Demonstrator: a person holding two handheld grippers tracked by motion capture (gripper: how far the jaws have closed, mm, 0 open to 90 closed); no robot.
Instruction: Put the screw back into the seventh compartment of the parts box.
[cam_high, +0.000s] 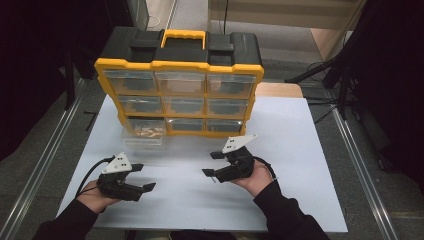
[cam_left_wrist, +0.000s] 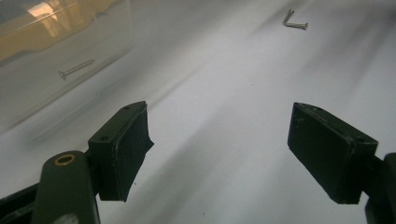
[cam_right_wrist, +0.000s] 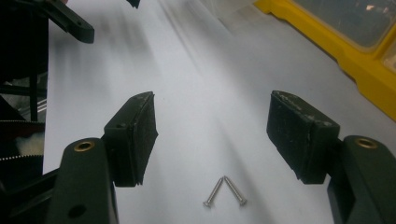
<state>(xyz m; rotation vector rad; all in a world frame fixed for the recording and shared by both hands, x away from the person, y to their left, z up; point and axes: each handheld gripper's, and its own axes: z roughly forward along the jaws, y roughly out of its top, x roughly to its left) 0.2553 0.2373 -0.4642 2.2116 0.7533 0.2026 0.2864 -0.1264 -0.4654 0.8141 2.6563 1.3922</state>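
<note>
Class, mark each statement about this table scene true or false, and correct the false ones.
1. Two screws lie on the white table between the jaws of the right gripper. True.
2. The right gripper is clamped shut on the screws. False: its jaws stand apart and the pads do not touch the screws.
3. The left gripper holds a screw. False: its jaws are open with nothing between them.
4. A clear drawer is pulled out of the bottom row of the yellow and black organizer. True.
5. The two screws lie far apart. False: their tips meet, forming a V.
</note>
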